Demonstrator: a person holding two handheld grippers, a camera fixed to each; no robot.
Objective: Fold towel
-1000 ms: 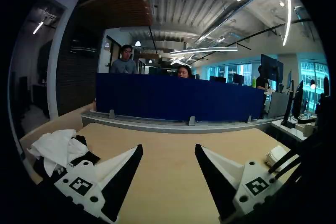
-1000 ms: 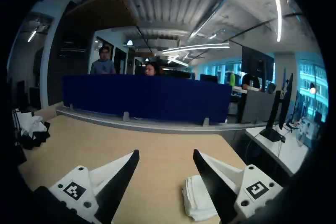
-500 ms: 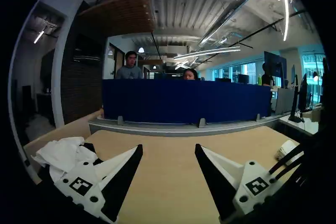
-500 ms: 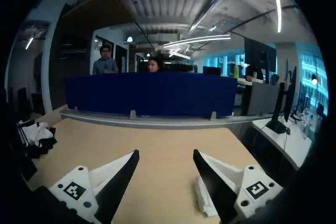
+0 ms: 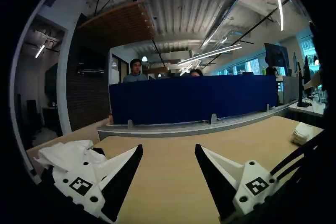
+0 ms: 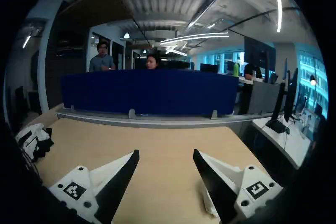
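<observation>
Currently nothing's held: left gripper (image 5: 168, 148) and right gripper (image 6: 165, 153) both hover over bare bench (image 5: 235, 140), jaws spread wide w/ nothing btwn them. Crumpled towel (image 5: 67, 153) sits in a heap at the bench's far left corner, partly over something black I can't ID. In the right gripper view it's at far left (image 6: 28, 136).

It looks like thin white cloth, so prob. light, limp, no stiffness. It'll sag and drag rather than slide as one piece. Best hold, imo: two adjacent corners or a hem, one per gripper, not the bunched middle. No corners are visible in the heap, so it may need a lift-and-shake first.

Folded stack (image 5: 303, 131) rests near the right edge. In the right gripper view, white cloth, likely that stack (image 6: 206, 202), lies just beside that gripper's right finger, so don't brush it.

Room: open bench middle btwn heap and stack, prob. enough to spread flat. Blue divider (image 5: 189, 98) bounds the far side. The left edge is close to the heap, so pull inward.
</observation>
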